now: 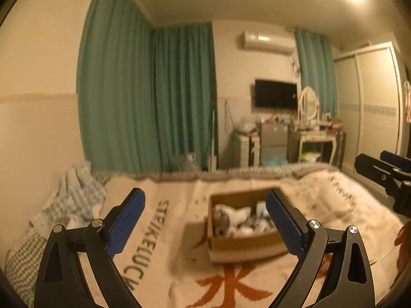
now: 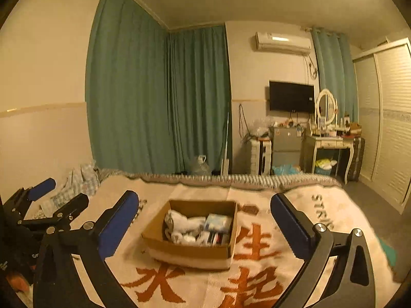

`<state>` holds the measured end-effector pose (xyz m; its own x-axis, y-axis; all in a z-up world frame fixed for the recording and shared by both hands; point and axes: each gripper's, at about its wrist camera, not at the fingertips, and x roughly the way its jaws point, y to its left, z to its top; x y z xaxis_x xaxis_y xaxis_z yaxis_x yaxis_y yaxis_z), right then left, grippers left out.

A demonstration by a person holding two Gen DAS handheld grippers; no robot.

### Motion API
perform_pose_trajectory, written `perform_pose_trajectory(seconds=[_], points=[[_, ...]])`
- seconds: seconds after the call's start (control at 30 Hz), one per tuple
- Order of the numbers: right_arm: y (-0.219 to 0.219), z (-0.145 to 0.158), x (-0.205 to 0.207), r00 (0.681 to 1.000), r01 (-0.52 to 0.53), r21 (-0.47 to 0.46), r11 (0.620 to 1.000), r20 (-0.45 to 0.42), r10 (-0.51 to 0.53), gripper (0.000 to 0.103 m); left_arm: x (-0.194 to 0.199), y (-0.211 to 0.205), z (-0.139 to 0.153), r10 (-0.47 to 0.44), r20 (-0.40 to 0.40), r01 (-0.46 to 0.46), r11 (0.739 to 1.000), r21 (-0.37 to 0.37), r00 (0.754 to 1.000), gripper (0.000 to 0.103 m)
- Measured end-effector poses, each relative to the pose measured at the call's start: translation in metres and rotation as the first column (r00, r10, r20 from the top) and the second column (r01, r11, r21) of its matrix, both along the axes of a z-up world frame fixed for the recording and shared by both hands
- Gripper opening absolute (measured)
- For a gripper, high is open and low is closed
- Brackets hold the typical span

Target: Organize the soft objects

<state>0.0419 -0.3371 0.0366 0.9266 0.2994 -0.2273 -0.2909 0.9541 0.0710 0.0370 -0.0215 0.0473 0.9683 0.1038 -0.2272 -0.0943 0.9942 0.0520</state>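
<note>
Two grippers are hovering above a bed, both spread wide and grasping nothing. The left gripper (image 1: 205, 213) is holding its blue-padded fingers (image 1: 125, 220) well apart, framing a cardboard box (image 1: 244, 246) that is sitting on the blanket (image 1: 159, 231). The right gripper (image 2: 204, 217) is likewise gaping, its fingers (image 2: 118, 225) standing on either side of the same box (image 2: 190, 250) without touching it. Inside the box, soft white items (image 2: 183, 227) are lying bunched on the left side, with a pale blue packet (image 2: 218, 222) and some darker things beside them on the right. The blanket (image 2: 257, 251) is cream with large orange characters and dark lettering, and it is covering most of the bed. A crumpled checked cloth (image 1: 74, 197) is lying at the bed's left edge, well apart from the box. Beyond the bed, green curtains (image 2: 154, 97) are hanging along the wall, a dark television (image 2: 291, 97) is mounted beside them, and a cluttered dressing table (image 2: 331, 141) with an oval mirror is standing near a white wardrobe (image 2: 385, 118).
</note>
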Motion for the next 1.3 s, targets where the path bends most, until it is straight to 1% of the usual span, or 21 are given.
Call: perform_pose_trajectory(seconds=[0.1, 0.17, 0.27, 0.43, 0.63, 0.83, 1.3], points=[[0.0, -0.027, 0.016, 0.997, -0.003, 0.001, 1.0, -0.072, 0.003, 0.103, 0.006, 0.004, -0.015, -0.009, -0.042, 0.009, 1.0, -0.007, 0.999, 0.096], [-0.001, -0.038, 0.023, 0.995, 0.0, 0.005, 1.0, -0.101, 0.001, 0.103, 0.008, 0.005, -0.019, -0.008, -0.051, 0.008, 1.0, -0.012, 0.999, 0.096], [-0.001, -0.045, 0.028, 0.993, 0.005, -0.007, 1.0, -0.121, -0.006, 0.103, 0.009, 0.004, -0.023, -0.008, -0.064, 0.007, 1.0, -0.009, 0.998, 0.096], [-0.004, -0.046, 0.03, 0.992, 0.014, 0.003, 1.0, -0.129, -0.014, 0.103, 0.006, 0.005, -0.027, -0.017, -0.083, 0.016, 1.0, -0.022, 0.996, 0.096], [-0.004, -0.044, 0.029, 0.99, 0.016, 0.001, 1.0, -0.139, -0.016, 0.103, 0.005, 0.003, -0.029, -0.028, -0.094, 0.027, 1.0, -0.012, 0.995, 0.096], [-0.001, -0.042, 0.027, 0.991, 0.018, -0.007, 1.0, -0.133, -0.019, 0.103, 0.008, 0.008, -0.031, -0.035, -0.118, 0.031, 0.999, -0.036, 0.992, 0.096], [0.004, -0.046, 0.027, 0.989, 0.014, -0.026, 1.0, -0.147, -0.018, 0.103, 0.008, 0.009, -0.031, -0.033, -0.121, 0.028, 0.999, -0.039, 0.992, 0.096]])
